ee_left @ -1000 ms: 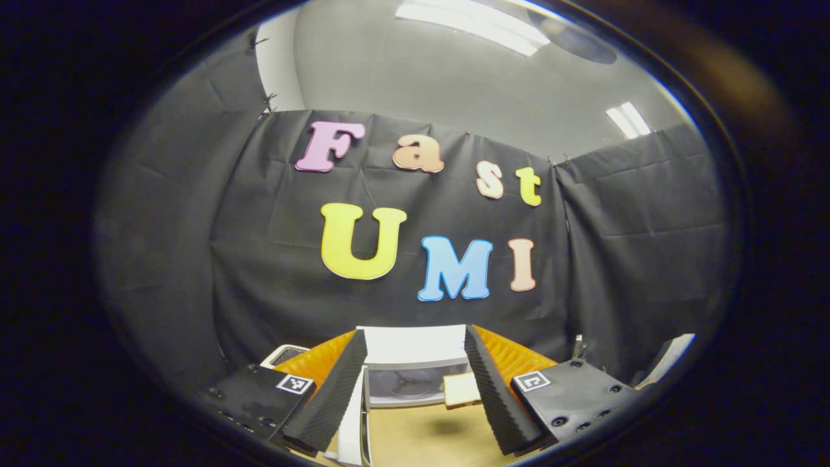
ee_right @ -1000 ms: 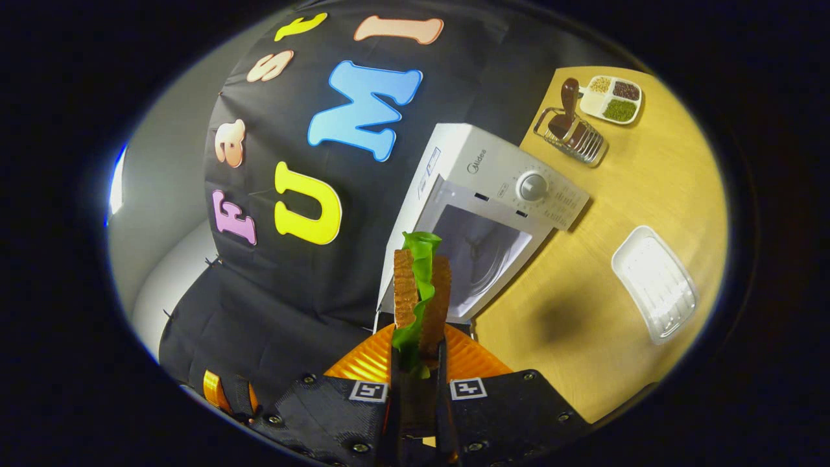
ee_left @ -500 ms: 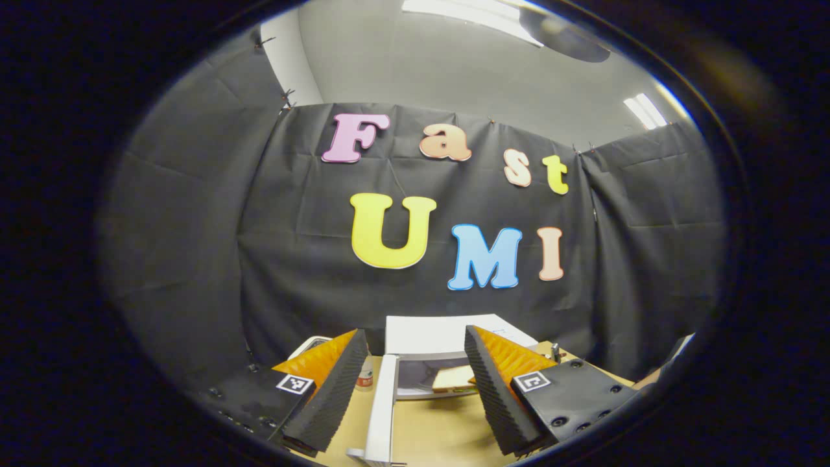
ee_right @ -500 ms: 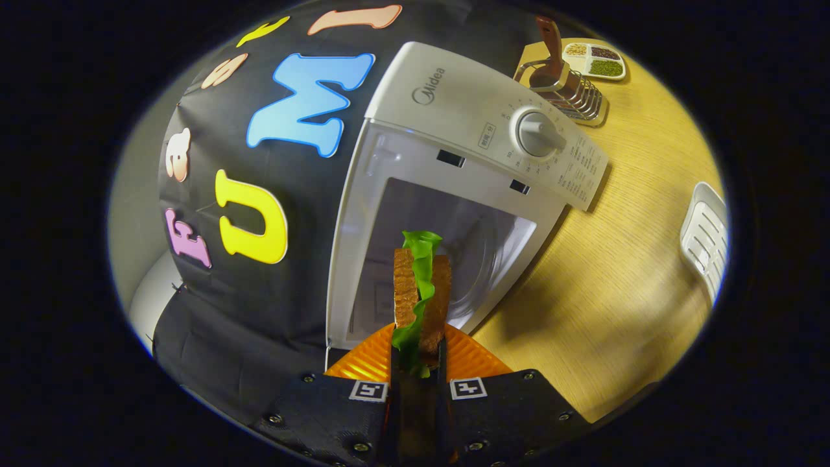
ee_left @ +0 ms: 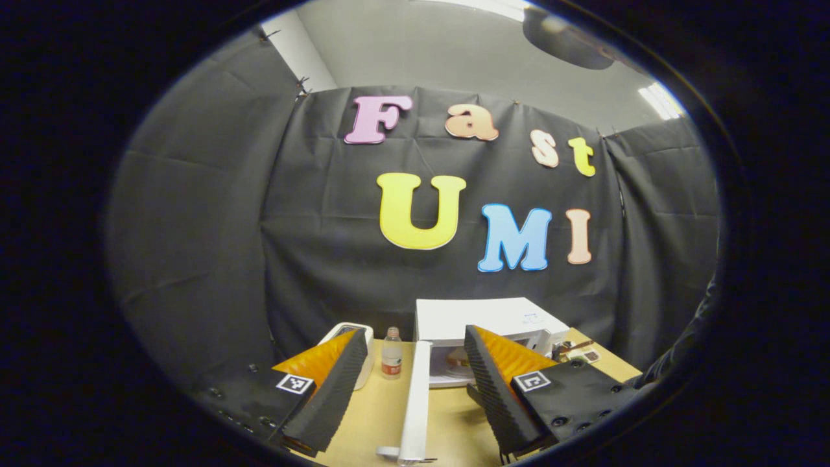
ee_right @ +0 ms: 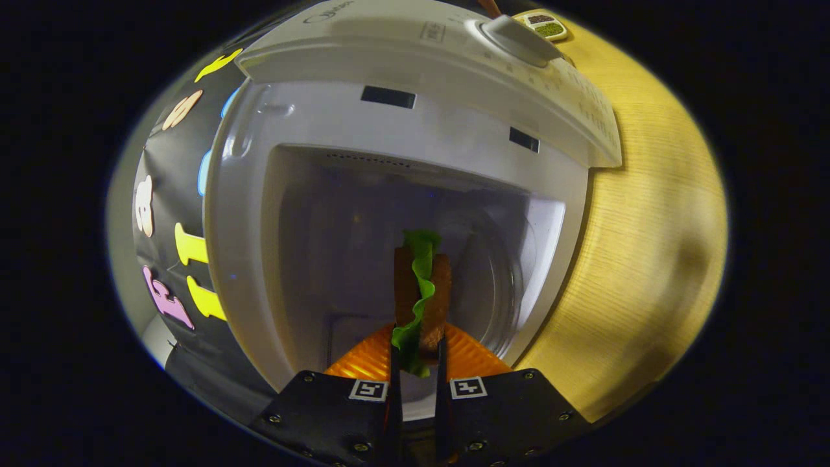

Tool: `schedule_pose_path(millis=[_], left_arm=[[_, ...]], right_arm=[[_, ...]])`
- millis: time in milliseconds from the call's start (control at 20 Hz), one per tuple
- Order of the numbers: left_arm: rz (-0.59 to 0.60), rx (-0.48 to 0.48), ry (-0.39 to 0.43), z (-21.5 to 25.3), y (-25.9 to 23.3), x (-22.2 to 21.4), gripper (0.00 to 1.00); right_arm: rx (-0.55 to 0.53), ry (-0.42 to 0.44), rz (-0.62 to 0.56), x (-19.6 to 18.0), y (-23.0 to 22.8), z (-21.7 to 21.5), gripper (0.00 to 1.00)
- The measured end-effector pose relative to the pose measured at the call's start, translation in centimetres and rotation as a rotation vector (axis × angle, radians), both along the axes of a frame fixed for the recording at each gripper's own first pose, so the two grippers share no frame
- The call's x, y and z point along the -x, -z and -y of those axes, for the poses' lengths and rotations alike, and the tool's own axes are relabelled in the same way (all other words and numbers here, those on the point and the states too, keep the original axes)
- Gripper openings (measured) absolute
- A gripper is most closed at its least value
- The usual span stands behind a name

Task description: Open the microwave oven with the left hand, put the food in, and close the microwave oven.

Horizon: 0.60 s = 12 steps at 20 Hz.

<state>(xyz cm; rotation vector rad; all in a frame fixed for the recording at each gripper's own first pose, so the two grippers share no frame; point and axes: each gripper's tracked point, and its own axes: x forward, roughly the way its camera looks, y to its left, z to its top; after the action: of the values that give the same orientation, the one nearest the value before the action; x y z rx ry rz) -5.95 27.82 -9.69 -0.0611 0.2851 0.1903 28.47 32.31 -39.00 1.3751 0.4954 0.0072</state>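
A: Left gripper view, left to right. Report.

B: The left gripper (ee_left: 408,389) has its 2 fingers spread wide and holds nothing. Between them stands the microwave door (ee_left: 415,402), swung open and seen edge-on. Left of the door, a white appliance (ee_left: 363,344) and a small bottle (ee_left: 391,353) stand on the wooden table (ee_left: 382,415). Right of the door sits the microwave (ee_left: 486,318), its cavity facing the camera. Something pale lies in the cavity; it is too small to identify.

A: Right gripper view?

B: The right gripper (ee_right: 418,353) is closed on the sandwich (ee_right: 421,292). Both fingers press its 2 bread slices, with green lettuce between them. The sandwich is turned on edge and sits at the mouth of the open cavity. A glass turntable (ee_right: 506,292) shows behind it.

A: Further right?

B: The control dial (ee_right: 512,32) projects from the panel. Beyond it, a divided dish (ee_right: 545,23) rests on the table.
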Motion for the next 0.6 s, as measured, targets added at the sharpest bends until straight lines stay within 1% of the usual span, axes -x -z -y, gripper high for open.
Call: schedule_pose_path(millis=[100,150,250,300,400,450,500,550,600], left_arm=[[-0.011,-0.004,-0.016,-0.6,0.3,0.1,0.96],[-0.017,-0.007,-0.026,-1.1,0.4,0.3,0.94],[-0.024,-0.006,-0.043,-1.7,0.5,0.5,0.94],[-0.027,-0.002,-0.05,-1.9,0.7,0.5,0.94],[-0.021,0.004,-0.057,-2.1,0.5,0.6,0.94],[-0.011,0.006,-0.056,-2.2,0.2,0.3,0.94],[-0.002,0.01,-0.05,-2.0,-0.1,0.0,0.94],[0.006,0.013,-0.04,-1.6,-0.2,-0.4,0.98],[0.013,0.014,-0.027,-1.3,-0.3,-0.7,0.94]], right_arm=[[-0.012,0.041,-0.022,-1.4,0.9,-0.5,0.21],[-0.009,0.057,-0.024,-1.9,1.3,-0.8,0.21],[0.0,0.074,-0.025,-2.8,1.5,-1.2,0.21],[0.013,0.081,-0.034,-3.1,1.8,-1.5,0.21],[0.033,0.08,-0.067,-2.6,2.2,-1.4,0.21],[0.056,0.075,-0.087,-2.1,2.5,-1.3,0.3],[0.099,0.061,-0.116,-1.4,2.9,-1.0,0.35],[0.134,0.046,-0.114,-0.8,2.8,-0.8,0.43],[0.15,0.026,-0.101,-0.3,2.1,-0.7,0.52]])
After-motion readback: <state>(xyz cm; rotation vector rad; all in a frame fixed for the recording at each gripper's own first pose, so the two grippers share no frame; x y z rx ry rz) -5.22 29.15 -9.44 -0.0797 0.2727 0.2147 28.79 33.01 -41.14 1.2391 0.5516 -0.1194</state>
